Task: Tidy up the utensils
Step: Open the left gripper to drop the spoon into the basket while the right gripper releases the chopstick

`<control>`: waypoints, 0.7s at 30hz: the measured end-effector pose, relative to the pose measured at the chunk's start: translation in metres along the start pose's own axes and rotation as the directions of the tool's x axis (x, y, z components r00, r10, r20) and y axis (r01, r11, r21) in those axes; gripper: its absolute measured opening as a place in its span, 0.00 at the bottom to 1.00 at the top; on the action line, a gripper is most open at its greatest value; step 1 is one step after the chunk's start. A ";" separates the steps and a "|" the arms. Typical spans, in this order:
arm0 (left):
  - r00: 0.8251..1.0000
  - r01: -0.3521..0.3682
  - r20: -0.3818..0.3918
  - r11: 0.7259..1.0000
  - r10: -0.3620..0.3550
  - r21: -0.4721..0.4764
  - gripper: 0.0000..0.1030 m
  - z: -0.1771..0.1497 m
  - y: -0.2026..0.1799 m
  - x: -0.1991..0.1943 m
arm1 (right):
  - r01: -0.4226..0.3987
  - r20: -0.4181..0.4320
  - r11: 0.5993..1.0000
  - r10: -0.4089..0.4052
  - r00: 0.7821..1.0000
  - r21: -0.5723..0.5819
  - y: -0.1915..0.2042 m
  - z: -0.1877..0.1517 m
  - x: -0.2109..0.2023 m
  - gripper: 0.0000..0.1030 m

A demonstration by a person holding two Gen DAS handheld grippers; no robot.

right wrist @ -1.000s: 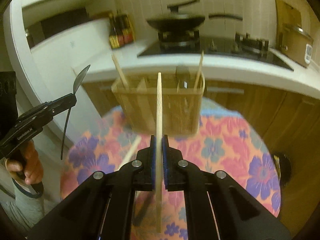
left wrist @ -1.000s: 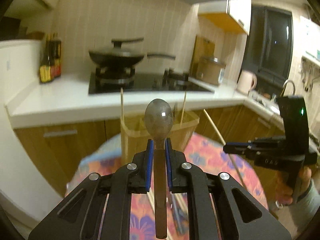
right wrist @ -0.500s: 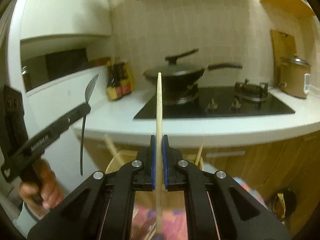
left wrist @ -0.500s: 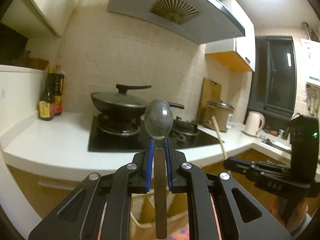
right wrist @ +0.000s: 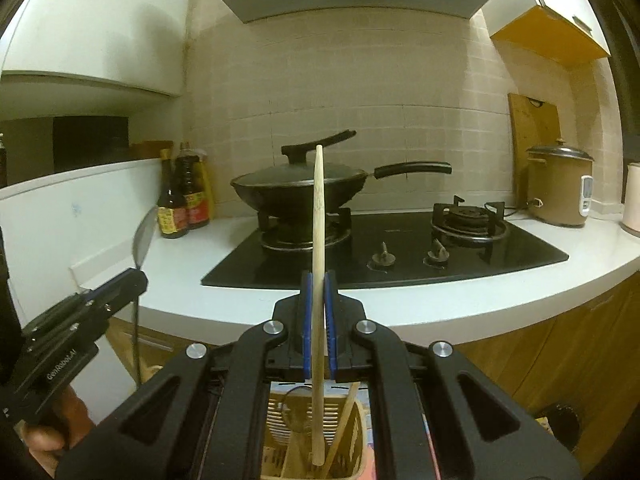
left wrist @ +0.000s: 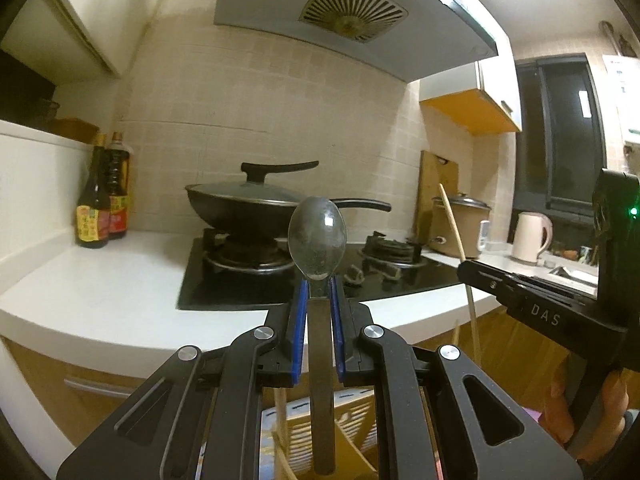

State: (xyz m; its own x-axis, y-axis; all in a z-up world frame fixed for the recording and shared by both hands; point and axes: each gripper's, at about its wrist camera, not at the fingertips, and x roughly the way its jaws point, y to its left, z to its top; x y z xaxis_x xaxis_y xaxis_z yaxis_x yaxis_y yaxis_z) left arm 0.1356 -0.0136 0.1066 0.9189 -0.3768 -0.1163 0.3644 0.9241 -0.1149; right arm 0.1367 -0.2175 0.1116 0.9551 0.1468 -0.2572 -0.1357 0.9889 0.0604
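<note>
My left gripper (left wrist: pixel 319 286) is shut on a metal spoon (left wrist: pixel 317 236), bowl up and handle hanging down between the blue pads. Below it, at the bottom of the left wrist view, is the slotted wooden utensil holder (left wrist: pixel 352 424) with a chopstick in it. My right gripper (right wrist: pixel 318 280) is shut on a wooden chopstick (right wrist: pixel 318 216) held upright. Its lower end hangs over the utensil holder (right wrist: pixel 288 420), which holds another chopstick. The right gripper (left wrist: pixel 466 270) with its chopstick shows at the right in the left wrist view, the left gripper (right wrist: pixel 136 276) with the spoon at the left in the right wrist view.
Ahead is a white counter (right wrist: pixel 188 264) with a black gas hob (right wrist: pixel 400 248), a lidded wok (right wrist: pixel 300 188), two sauce bottles (right wrist: pixel 184 196) and a rice cooker (right wrist: pixel 560 188). A kettle (left wrist: pixel 530 236) stands far right. Wooden cabinets run under the counter. A hand (left wrist: pixel 576 412) holds the right gripper.
Both grippers have tilted upward and shifted, so the holder and flowered tablecloth dropped to the bottom edge and the counter and hood fill the views. Spoon and chopstick stay gripped.
</note>
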 end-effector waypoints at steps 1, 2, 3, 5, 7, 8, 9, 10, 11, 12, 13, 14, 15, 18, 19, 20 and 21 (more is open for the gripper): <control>1.000 -0.006 0.000 1.000 0.006 0.003 0.09 -0.003 0.001 0.002 | 0.006 0.002 1.000 -0.006 1.000 0.004 -0.002 -0.003 0.003 0.04; 1.000 -0.014 0.001 1.000 0.014 0.007 0.10 -0.005 0.001 0.004 | 0.014 0.002 1.000 -0.014 1.000 0.011 -0.005 -0.007 0.006 0.04; 1.000 -0.020 0.008 1.000 0.019 0.014 0.10 -0.009 0.001 0.005 | 0.011 -0.003 1.000 -0.011 1.000 0.016 -0.007 -0.010 0.009 0.04; 1.000 -0.020 0.014 0.999 0.020 0.029 0.10 -0.011 -0.001 0.003 | 0.008 -0.007 1.000 -0.008 1.000 0.022 -0.010 -0.016 0.011 0.04; 1.000 -0.004 0.015 1.000 0.004 0.018 0.10 -0.011 0.000 -0.001 | -0.003 -0.010 1.000 0.003 1.000 0.024 -0.012 -0.021 0.010 0.04; 1.000 -0.005 0.014 1.000 0.005 0.026 0.11 -0.012 -0.001 -0.003 | -0.017 -0.019 1.000 0.017 1.000 0.027 -0.014 -0.024 0.010 0.04; 1.000 -0.005 0.012 0.999 0.004 0.034 0.11 -0.012 -0.001 -0.005 | -0.027 -0.033 0.999 0.028 0.999 0.028 -0.014 -0.026 0.009 0.04; 1.000 -0.001 0.008 0.999 0.000 0.039 0.12 -0.013 -0.001 -0.008 | -0.035 -0.040 0.999 0.036 0.999 0.029 -0.015 -0.028 0.008 0.04; 1.000 0.005 0.003 0.999 -0.005 0.039 0.12 -0.013 -0.001 -0.009 | -0.040 -0.043 0.999 0.042 0.998 0.034 -0.015 -0.030 0.004 0.05; 1.000 0.026 -0.010 0.999 -0.026 0.030 0.13 -0.013 -0.001 -0.012 | -0.051 -0.049 0.998 0.053 0.997 0.043 -0.016 -0.033 -0.001 0.05; 0.999 0.037 -0.017 0.999 -0.037 0.023 0.14 -0.013 0.000 -0.013 | -0.056 -0.053 0.997 0.059 0.997 0.046 -0.017 -0.034 -0.004 0.05; 0.998 0.053 -0.031 0.998 -0.052 0.015 0.20 -0.013 0.001 -0.016 | -0.059 -0.058 0.997 0.061 0.996 0.047 -0.018 -0.035 -0.009 0.05; 0.998 0.060 -0.037 0.998 -0.059 0.012 0.22 -0.013 0.001 -0.018 | -0.058 -0.062 0.997 0.061 0.996 0.044 -0.017 -0.037 -0.013 0.05; 0.995 0.077 -0.057 0.997 -0.078 -0.012 0.30 -0.015 0.005 -0.025 | -0.073 -0.085 0.996 0.077 0.993 0.049 -0.020 -0.041 -0.026 0.05; 0.994 0.083 -0.064 0.996 -0.084 -0.020 0.30 -0.015 0.006 -0.028 | -0.078 -0.093 0.996 0.083 0.992 0.053 -0.021 -0.042 -0.030 0.05; 0.993 0.094 -0.071 0.995 -0.096 -0.026 0.30 -0.015 0.007 -0.032 | -0.085 -0.099 0.995 0.091 0.991 0.061 -0.023 -0.043 -0.036 0.05; 0.992 0.100 -0.077 0.995 -0.101 -0.028 0.30 -0.015 0.007 -0.034 | -0.092 -0.103 0.993 0.099 0.990 0.068 -0.025 -0.044 -0.041 0.06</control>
State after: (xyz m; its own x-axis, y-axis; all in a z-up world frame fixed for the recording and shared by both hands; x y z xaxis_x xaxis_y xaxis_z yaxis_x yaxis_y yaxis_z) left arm 0.1045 0.0043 0.0952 0.8629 -0.4723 -0.1795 0.4497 0.8799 -0.1534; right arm 0.0897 -0.2469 0.0777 0.9047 0.2454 -0.3483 -0.2048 0.9673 0.1497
